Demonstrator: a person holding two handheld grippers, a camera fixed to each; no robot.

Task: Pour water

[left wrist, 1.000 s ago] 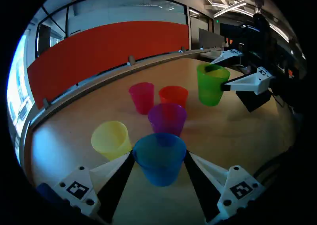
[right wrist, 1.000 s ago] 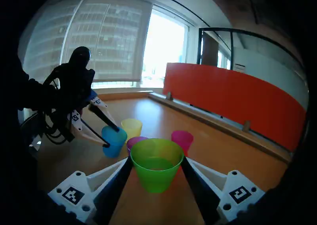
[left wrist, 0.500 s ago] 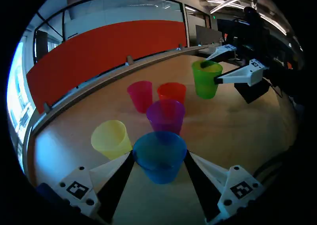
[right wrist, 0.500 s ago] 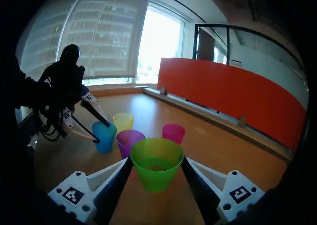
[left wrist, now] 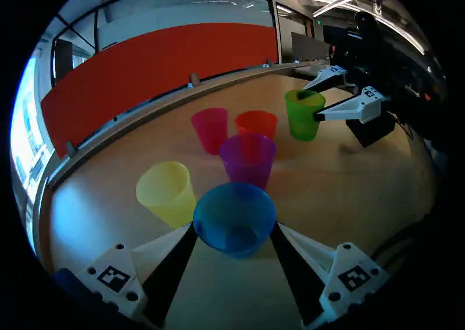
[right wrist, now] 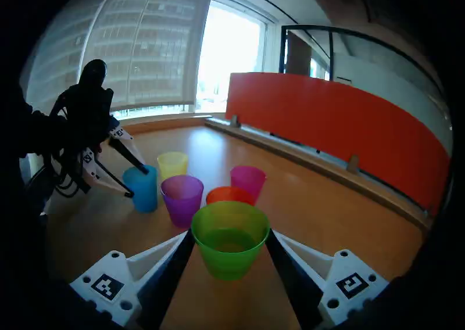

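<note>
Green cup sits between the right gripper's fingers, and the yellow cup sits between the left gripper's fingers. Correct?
Not quite. In the left gripper view, the left gripper holds the blue cup between its fingers, not the yellow one; the yellow cup stands on the table off to one side. The green cup is indeed between the fingers of the right gripper, as the right gripper view shows.

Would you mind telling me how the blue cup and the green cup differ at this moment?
The blue cup is clamped in the left gripper; the green cup in the right gripper. The blue cup is beside the yellow cup; the green cup is near the orange cup. Both are translucent tapered cups.
</note>
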